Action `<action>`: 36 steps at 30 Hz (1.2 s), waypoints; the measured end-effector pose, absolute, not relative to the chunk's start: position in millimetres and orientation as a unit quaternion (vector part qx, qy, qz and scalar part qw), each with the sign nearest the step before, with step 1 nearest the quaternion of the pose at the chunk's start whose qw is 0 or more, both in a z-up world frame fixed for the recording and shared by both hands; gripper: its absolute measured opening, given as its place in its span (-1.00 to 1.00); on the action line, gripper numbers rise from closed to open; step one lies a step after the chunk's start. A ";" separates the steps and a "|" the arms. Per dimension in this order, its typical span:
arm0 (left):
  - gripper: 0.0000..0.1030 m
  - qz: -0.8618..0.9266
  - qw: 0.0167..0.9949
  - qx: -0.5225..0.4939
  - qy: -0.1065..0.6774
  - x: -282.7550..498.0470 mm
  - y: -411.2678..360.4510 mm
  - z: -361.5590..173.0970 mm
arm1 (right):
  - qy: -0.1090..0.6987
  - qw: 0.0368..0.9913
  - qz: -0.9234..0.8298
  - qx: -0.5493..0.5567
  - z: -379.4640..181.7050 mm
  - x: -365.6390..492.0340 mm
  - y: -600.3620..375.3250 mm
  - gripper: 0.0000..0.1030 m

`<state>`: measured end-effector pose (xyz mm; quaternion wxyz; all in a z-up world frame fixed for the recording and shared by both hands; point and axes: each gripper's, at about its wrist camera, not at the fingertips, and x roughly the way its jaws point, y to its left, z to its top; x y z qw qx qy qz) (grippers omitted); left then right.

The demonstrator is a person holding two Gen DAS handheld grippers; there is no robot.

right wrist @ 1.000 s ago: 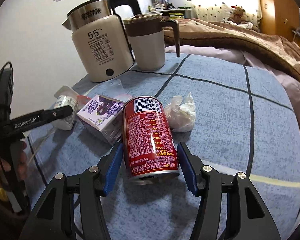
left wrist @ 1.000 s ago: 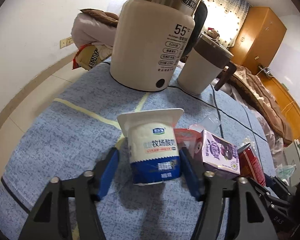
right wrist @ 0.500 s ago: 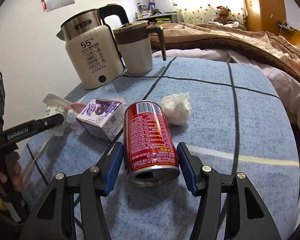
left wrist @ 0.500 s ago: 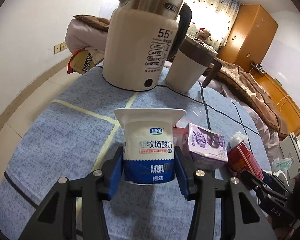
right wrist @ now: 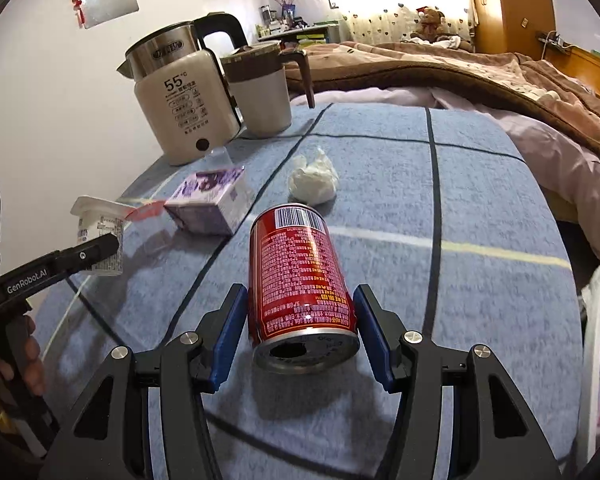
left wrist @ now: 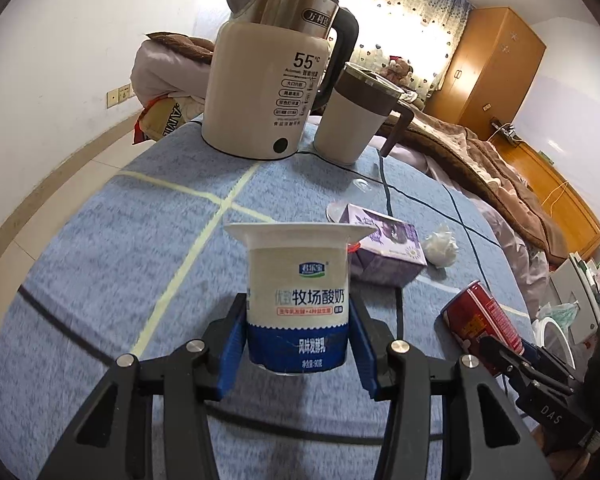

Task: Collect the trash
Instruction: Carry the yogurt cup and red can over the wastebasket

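My left gripper (left wrist: 298, 348) is shut on a white and blue yogurt cup (left wrist: 298, 292) and holds it upright above the blue tablecloth (left wrist: 140, 240). My right gripper (right wrist: 302, 334) is shut on a red drink can (right wrist: 300, 276), held lying with its open top toward the camera. The can also shows at the right of the left wrist view (left wrist: 480, 328), and the cup at the left of the right wrist view (right wrist: 100, 236). A purple carton (right wrist: 212, 200) and a crumpled white tissue (right wrist: 314, 180) lie on the cloth beyond the can.
A cream electric kettle (left wrist: 268, 92) and a lidded mug (left wrist: 356, 116) stand at the table's far side, with a black cord (left wrist: 384, 184) running across the cloth. A bed with a brown blanket (right wrist: 460, 72) lies beyond. A white-rimmed bin (right wrist: 596, 340) sits at right.
My left gripper closed on the yogurt cup, lifted it and pulled back. My right gripper, with the can, rose and pulled back from the carton and tissue.
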<state>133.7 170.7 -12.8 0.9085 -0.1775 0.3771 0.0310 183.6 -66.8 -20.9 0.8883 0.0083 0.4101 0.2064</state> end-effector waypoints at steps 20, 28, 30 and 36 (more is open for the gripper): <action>0.07 0.042 0.906 -0.178 0.381 115.4 166.1 -26.9 | 0.425 0.883 0.197 -0.034 -29.4 180.0 -55.6 0.09; -0.02 0.039 0.908 -0.166 0.382 115.2 161.8 -26.4 | 0.422 0.887 0.185 -0.009 -30.9 183.5 -60.6 0.05; -0.02 0.035 0.910 -0.160 0.381 114.1 158.1 -24.0 | 0.420 0.890 0.180 -0.007 -29.6 181.5 -63.3 0.04; -0.02 0.030 0.917 -0.151 0.368 104.1 147.9 -12.5 | 0.400 0.899 0.180 0.008 -20.7 168.0 -76.1 0.04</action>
